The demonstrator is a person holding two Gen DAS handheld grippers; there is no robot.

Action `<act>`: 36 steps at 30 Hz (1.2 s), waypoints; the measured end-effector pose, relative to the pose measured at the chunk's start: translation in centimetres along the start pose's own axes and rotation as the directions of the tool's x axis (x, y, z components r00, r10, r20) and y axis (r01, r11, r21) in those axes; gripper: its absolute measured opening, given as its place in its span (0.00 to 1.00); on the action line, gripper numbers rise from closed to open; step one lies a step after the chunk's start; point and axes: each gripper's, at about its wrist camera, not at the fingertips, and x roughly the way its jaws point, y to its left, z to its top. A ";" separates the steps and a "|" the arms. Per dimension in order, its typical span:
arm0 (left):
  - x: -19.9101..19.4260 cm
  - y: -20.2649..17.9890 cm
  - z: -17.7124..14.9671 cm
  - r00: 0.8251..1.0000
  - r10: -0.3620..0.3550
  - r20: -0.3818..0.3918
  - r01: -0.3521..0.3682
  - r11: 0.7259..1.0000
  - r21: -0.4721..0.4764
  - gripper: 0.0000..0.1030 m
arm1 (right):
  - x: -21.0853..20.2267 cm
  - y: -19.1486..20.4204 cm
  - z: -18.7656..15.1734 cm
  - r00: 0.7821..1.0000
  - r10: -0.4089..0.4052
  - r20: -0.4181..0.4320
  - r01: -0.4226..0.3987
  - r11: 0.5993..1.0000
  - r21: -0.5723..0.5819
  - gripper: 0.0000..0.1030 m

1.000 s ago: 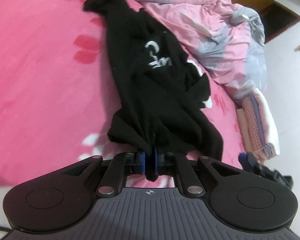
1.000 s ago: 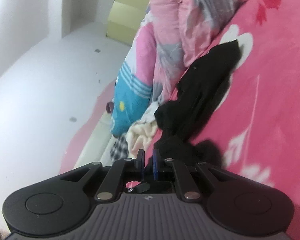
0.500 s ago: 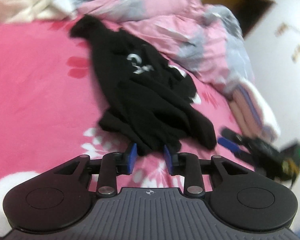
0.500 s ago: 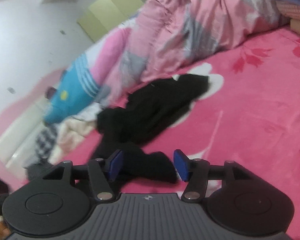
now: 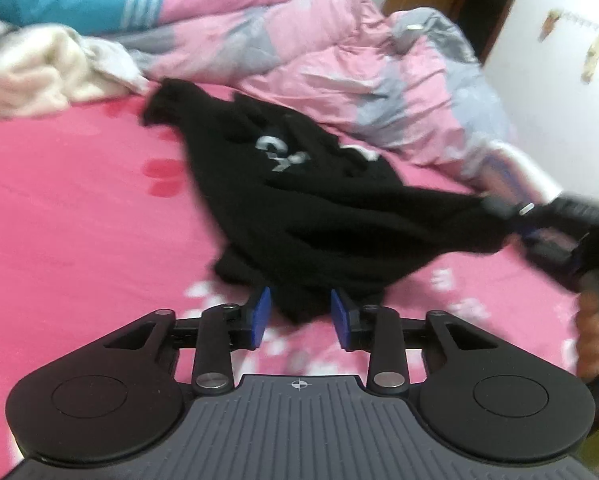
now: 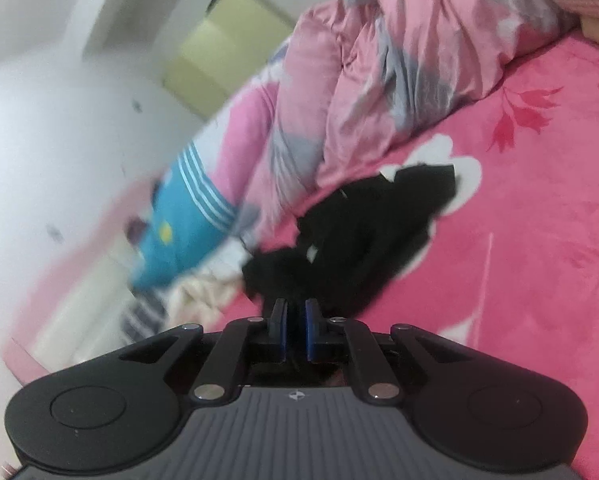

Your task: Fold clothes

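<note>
Right gripper jaws clamped on one corner of the black garment to pull it flat on the bed, left gripper jaws apart, straddling the near hem (probably regrasping).

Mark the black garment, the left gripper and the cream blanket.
black garment point(image 5: 299, 184): left wrist view, on its middle below the white print.
left gripper point(image 5: 298, 316): left wrist view, midway between the open blue fingertips.
cream blanket point(image 5: 35, 76): left wrist view, on the crumpled heap's middle.
</note>
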 end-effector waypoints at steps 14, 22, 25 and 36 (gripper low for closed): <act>1.3 -0.7 0.6 0.991 -0.106 0.078 0.101 0.993 0.062 0.33 | -0.3 4.0 -4.7 0.983 -0.147 0.111 0.178 0.910 -0.375 0.34; 3.7 2.3 0.3 0.993 -0.122 -0.003 0.121 0.989 -0.088 0.33 | 6.7 9.8 -12.5 0.977 -0.181 -0.109 0.015 0.571 -0.821 0.32; 4.7 3.4 0.2 0.991 -0.131 -0.033 0.124 0.982 -0.144 0.33 | 8.3 10.6 -14.7 0.966 -0.235 -0.112 0.006 0.448 -0.894 0.32; 5.1 4.5 0.1 0.985 -0.169 -0.040 0.156 0.964 -0.214 0.33 | 6.8 10.2 -9.1 0.978 -0.115 -0.175 -0.031 0.748 -0.662 0.02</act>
